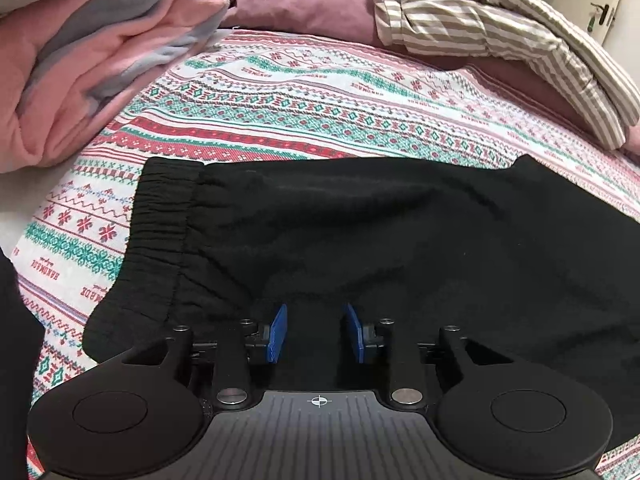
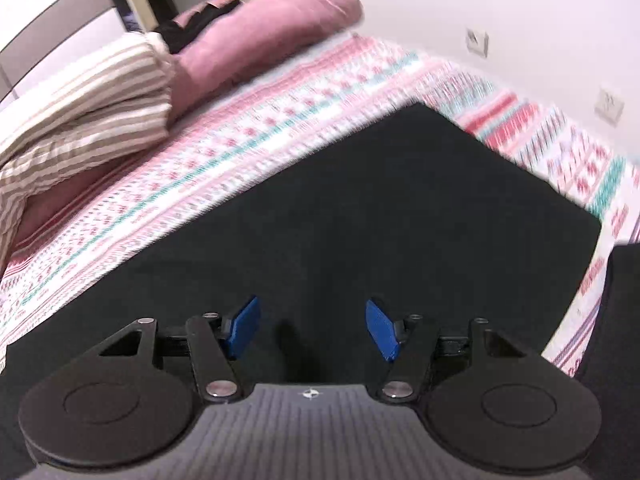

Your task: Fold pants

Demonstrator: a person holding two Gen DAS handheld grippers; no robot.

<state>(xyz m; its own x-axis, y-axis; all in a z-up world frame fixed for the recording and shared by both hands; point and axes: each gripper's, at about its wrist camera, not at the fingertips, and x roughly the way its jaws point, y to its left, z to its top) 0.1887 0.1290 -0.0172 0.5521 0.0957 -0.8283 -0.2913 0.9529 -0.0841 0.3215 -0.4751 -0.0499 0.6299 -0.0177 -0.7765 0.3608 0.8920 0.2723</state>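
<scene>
While both grippers (image 1: 316, 332) (image 2: 314, 330) hover open, empty, black pants (image 1: 360, 232) lie beneath.

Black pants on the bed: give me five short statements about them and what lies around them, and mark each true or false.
1. The black pants lie on a patterned bedspread. True.
2. The elastic waistband shows at the left in the left wrist view. True.
3. The striped garment lies on top of the pants. False: it lies apart, further up the bed.
4. The pink blanket is spread flat. False: it is bunched up.
5. The right gripper has its fingers apart. True.
</scene>
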